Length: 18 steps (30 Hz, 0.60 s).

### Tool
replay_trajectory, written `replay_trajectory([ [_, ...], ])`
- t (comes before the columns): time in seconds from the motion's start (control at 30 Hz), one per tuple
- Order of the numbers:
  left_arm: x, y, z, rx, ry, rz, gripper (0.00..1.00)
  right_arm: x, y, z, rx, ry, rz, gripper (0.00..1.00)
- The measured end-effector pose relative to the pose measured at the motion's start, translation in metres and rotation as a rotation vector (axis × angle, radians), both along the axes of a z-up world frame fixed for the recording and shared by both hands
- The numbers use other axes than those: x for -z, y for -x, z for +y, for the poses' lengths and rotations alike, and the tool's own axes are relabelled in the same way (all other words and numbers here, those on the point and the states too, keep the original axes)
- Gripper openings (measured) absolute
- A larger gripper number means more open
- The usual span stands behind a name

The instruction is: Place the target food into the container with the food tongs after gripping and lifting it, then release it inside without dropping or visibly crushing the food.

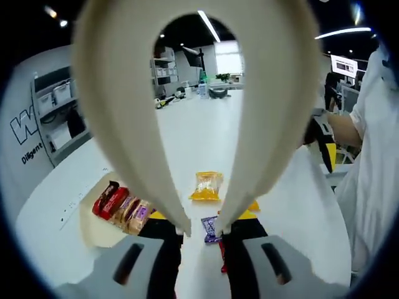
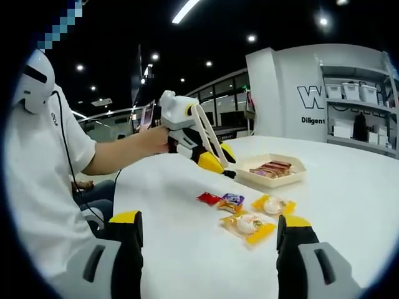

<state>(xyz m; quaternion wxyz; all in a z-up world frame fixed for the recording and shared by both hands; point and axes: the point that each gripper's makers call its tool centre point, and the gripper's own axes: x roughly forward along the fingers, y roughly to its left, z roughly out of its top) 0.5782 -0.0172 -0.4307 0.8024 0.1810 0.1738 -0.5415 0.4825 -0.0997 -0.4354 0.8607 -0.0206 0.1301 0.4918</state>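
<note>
White table [image 2: 349, 187] is the landmark; all places given rel. to the tray on it.

Cream tray [image 2: 278, 176] sits on table w/ wrapped snack bars [image 2: 272, 168] inside; in left gripper view same tray [image 1: 93, 232] shows red and brown-purple bars [image 1: 122, 207] lying side by side in it.

Left gripper [image 2: 209, 159] held in person's hand [image 2: 153, 141], just beside tray's near edge, above table; its jaws clamp the base of cream food tongs [image 2: 206, 138]; in left gripper view tong arms [image 1: 118, 112] spread wide then come together at top, tips out of frame; whether tips hold anything — cannot tell.

Right gripper [image 2: 209, 240] low over table, jaws wide apart, nothing between them.

Loose food, all on table outside tray: two yellow-wrapped pastries [image 2: 248, 225] and [image 2: 273, 205] near tray's front; purple-wrapped candy [image 2: 232, 200] and red-wrapped candy [image 2: 207, 198] just beside each other, further from tray; left gripper view also shows a yellow snack bag [image 1: 206, 185] beyond tray, apart from it, and the purple candy [image 1: 211, 228] between the jaws.

Person in white shirt [image 2: 43, 162] at table edge.
</note>
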Motion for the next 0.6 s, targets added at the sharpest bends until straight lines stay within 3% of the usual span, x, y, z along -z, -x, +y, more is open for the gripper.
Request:
replay_trajectory([
  [0.6,0.021,0.018,-0.016,-0.028,0.028,0.025,0.23,0.005,0.002,0.0,-0.006,-0.003,0.009,0.89],
])
